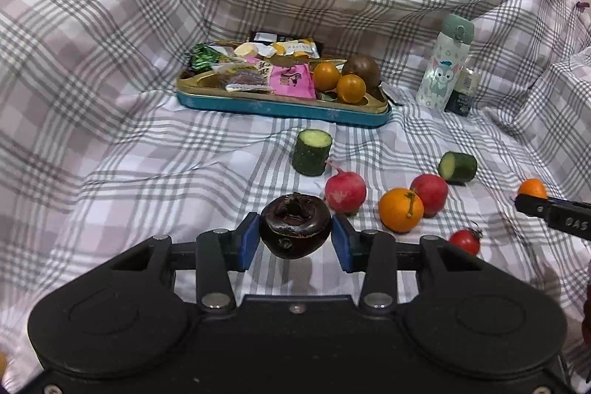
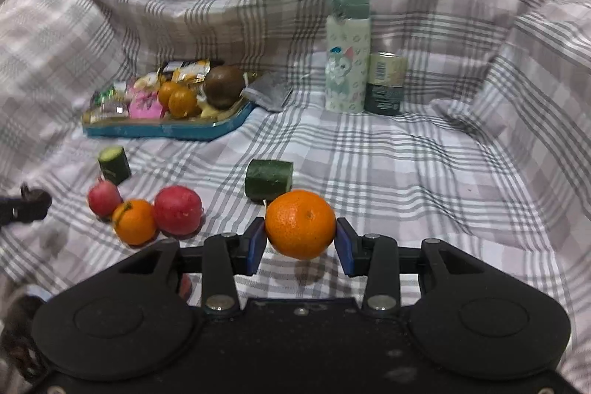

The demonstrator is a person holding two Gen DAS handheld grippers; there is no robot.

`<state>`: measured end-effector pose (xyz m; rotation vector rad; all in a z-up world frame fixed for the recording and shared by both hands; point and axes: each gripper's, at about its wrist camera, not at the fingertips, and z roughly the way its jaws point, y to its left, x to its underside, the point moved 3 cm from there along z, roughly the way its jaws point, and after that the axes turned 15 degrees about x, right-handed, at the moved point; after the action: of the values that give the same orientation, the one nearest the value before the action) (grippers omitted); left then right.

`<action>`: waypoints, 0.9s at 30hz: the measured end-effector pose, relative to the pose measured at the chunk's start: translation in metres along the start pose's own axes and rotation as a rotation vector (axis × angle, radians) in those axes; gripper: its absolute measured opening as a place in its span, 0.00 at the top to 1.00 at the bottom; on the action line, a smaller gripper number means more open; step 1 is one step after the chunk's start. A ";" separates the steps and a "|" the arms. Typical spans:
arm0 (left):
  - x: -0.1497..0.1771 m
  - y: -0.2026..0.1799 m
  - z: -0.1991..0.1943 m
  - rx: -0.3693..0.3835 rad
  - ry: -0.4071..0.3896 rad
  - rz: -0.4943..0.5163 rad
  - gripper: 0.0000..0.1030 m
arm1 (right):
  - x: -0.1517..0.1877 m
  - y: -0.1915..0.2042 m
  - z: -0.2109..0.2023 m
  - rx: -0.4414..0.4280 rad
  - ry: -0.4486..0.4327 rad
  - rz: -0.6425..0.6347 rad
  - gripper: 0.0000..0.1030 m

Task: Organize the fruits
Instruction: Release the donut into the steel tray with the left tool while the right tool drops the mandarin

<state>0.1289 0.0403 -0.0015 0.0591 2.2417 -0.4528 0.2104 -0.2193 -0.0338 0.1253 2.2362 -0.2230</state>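
Note:
My left gripper (image 1: 294, 233) is shut on a dark purple mangosteen (image 1: 294, 228) and holds it above the plaid cloth. My right gripper (image 2: 300, 239) is shut on an orange tangerine (image 2: 300, 224), lifted off the cloth; it shows at the right edge of the left wrist view (image 1: 532, 189). On the cloth lie another tangerine (image 1: 400, 209), two red radishes (image 1: 345, 191) (image 1: 430, 194), two cucumber pieces (image 1: 312, 152) (image 1: 458, 166) and a cherry tomato (image 1: 465, 240). A blue tin tray (image 1: 280, 108) at the back holds two tangerines (image 1: 351, 87), a brown fruit (image 1: 364, 69) and snack packets.
A pale green cartoon bottle (image 1: 443, 65) and a small dark jar (image 1: 461, 95) stand right of the tray. The plaid cloth (image 1: 110, 154) rises in folds at the back and both sides. A grey packet (image 2: 269, 91) lies beside the tray.

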 end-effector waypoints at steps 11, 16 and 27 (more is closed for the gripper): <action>0.010 -0.052 -0.067 0.007 0.034 0.021 0.51 | 0.019 -0.015 -0.103 -0.011 -0.001 0.093 0.60; 0.036 -0.068 -0.069 0.011 0.127 0.003 0.52 | 0.041 -0.013 -0.139 -0.034 0.075 0.130 0.60; 0.081 -0.092 -0.070 0.058 0.263 0.001 0.52 | 0.094 0.007 -0.180 -0.027 0.189 0.022 0.60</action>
<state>0.0071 -0.0307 0.0068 0.1576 2.4860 -0.5352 0.0154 -0.1749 0.0019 0.1622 2.4238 -0.1743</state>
